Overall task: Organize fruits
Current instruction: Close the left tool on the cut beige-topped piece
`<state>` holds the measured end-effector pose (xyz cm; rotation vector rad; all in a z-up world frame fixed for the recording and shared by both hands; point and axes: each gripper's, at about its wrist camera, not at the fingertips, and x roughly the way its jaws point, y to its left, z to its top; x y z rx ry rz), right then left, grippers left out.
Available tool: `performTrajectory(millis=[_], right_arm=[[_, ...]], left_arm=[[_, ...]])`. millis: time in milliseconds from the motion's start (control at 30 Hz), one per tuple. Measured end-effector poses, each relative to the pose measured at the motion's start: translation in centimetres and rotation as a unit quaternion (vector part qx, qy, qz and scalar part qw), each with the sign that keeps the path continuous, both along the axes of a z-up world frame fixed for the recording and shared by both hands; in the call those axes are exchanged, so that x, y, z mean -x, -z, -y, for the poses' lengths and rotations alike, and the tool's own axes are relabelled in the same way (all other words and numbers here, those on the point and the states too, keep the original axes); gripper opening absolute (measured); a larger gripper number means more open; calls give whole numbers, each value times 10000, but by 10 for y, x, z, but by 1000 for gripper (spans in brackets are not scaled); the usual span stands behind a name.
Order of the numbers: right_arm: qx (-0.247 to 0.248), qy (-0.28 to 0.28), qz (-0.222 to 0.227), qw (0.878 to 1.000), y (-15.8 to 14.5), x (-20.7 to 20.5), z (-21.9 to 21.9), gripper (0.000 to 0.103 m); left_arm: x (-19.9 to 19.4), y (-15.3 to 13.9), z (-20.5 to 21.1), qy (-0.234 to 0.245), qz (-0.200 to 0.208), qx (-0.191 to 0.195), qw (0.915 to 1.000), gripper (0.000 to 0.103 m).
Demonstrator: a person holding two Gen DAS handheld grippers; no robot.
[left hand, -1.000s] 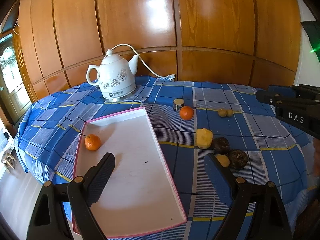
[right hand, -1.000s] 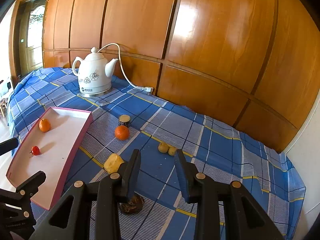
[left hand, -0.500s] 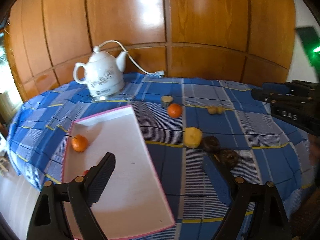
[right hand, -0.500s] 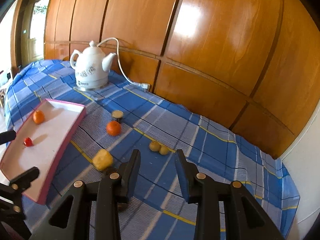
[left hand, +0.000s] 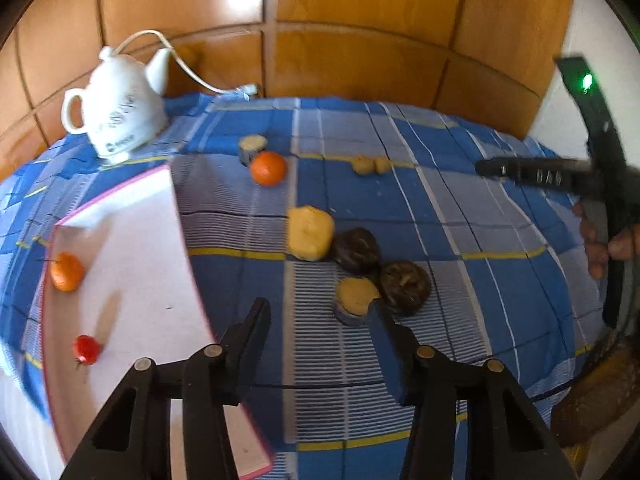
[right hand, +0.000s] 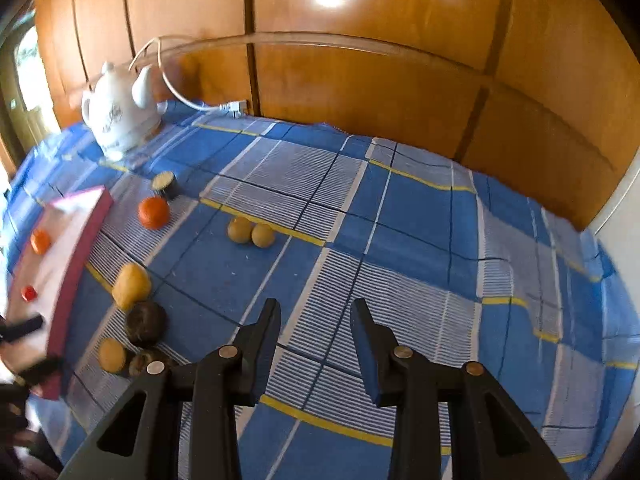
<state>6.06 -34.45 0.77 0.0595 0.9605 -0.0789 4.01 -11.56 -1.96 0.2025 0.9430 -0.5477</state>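
Note:
My left gripper hangs over the blue checked cloth, jaws closing with nothing between them. Its right fingertip is just in front of a yellow-topped piece and two dark round fruits. A yellow fruit lies just beyond them and an orange further back. The white tray at the left holds an orange and a small red fruit. My right gripper stands narrowly open and empty over bare cloth, with two small tan fruits ahead to its left.
A white kettle with its cord stands at the back left against the wooden wall. A small cup sits behind the loose orange. A person's hand holds the right gripper at the right edge. The cloth drops off at the right.
The left jaws have narrowed a lot. Both grippers have tipped downward and moved closer to the loose fruits. The right jaws keep the same narrow gap.

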Motion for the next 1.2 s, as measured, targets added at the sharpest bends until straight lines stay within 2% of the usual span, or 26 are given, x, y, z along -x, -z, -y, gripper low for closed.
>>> performTrajectory(millis=[300, 600, 633, 667, 733, 933, 1200], right_arm=[[-457, -255, -88, 9986, -1, -2, -6, 36], [-503, -365, -112, 9980, -1, -3, -11, 36], [-501, -372, -117, 9980, -1, -3, -11, 36], [-495, -377, -124, 9980, 0, -3, -11, 36], [-492, -397, -151, 9979, 1, -4, -12, 36], [-531, -461, -279, 9971, 8, -6, -15, 36], [-1075, -1010, -412, 9882, 18, -15, -37, 36]], left_arm=[[-9, 24, 26, 428, -166, -434, 9980, 52], [-22, 42, 39, 496, -258, -500, 9972, 53], [-23, 43, 40, 497, -252, -502, 9972, 52], [-24, 45, 42, 526, -252, -501, 9970, 47], [-26, 47, 43, 604, -357, -318, 9970, 34], [-20, 47, 39, 574, -278, -217, 9977, 34], [-9, 29, 14, 419, -145, 155, 9989, 34]])
